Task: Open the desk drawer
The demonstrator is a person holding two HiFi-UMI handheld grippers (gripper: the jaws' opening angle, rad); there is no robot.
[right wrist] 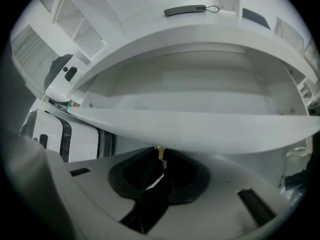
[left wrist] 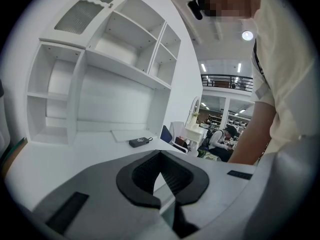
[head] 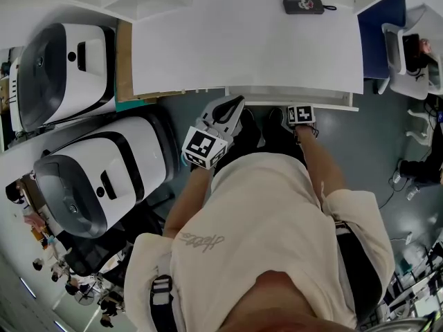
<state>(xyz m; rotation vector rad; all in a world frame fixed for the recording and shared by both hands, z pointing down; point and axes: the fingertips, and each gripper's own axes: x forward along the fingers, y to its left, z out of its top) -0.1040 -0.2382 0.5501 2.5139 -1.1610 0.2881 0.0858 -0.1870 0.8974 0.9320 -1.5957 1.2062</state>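
The white desk (head: 242,43) has its shallow drawer (head: 291,103) pulled out a little from under the front edge. In the right gripper view the drawer's white front (right wrist: 200,126) runs across the frame and the empty inside (right wrist: 190,89) shows above it. My right gripper (right wrist: 160,156) points steeply down and is shut on a small brass knob (right wrist: 160,152) on the drawer front. From the head view the right gripper (head: 300,111) sits at the drawer's middle. My left gripper (head: 234,105) hovers at the drawer's left end, shut and holding nothing (left wrist: 160,156).
A black pouch (head: 304,5) with a cord lies at the back of the desk (left wrist: 140,142). A white shelf unit (left wrist: 100,84) stands on the desk. Two big white and black machines (head: 66,68) (head: 97,175) stand to the left. Another person sits far off (left wrist: 227,134).
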